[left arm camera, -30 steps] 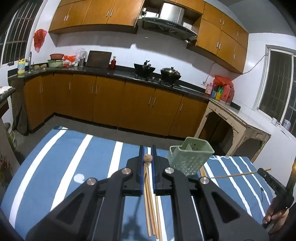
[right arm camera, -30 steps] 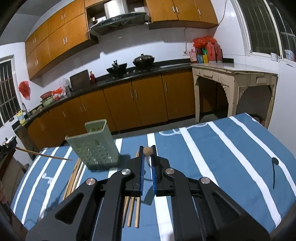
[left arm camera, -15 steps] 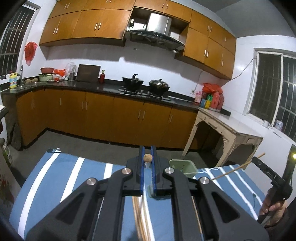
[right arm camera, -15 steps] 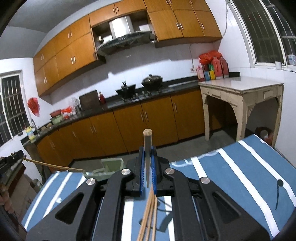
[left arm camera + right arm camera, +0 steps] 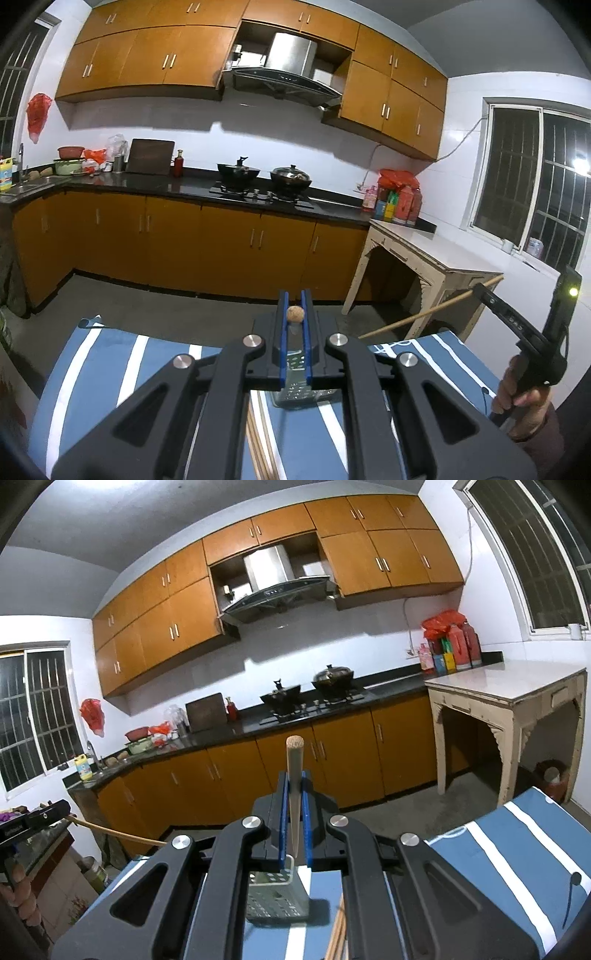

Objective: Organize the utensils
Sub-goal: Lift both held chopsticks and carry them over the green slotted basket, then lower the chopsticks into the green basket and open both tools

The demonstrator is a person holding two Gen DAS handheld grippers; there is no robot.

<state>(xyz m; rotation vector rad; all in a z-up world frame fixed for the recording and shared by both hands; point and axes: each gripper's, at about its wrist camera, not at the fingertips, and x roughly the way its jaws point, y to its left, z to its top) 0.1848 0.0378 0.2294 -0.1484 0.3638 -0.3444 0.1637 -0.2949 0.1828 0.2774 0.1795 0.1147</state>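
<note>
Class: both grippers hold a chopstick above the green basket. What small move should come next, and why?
Probably lower the right gripper so its chopstick tip enters the green basket just below it; more chopsticks lie on the table.

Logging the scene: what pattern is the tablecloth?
Blue with white stripes; the tablecloth shows best in the right wrist view.

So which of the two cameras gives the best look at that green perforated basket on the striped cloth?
The right wrist view: below the right gripper, the green basket shows its open top and holed front wall. The left wrist view shows only a strip of basket between the left gripper's parts.
</note>
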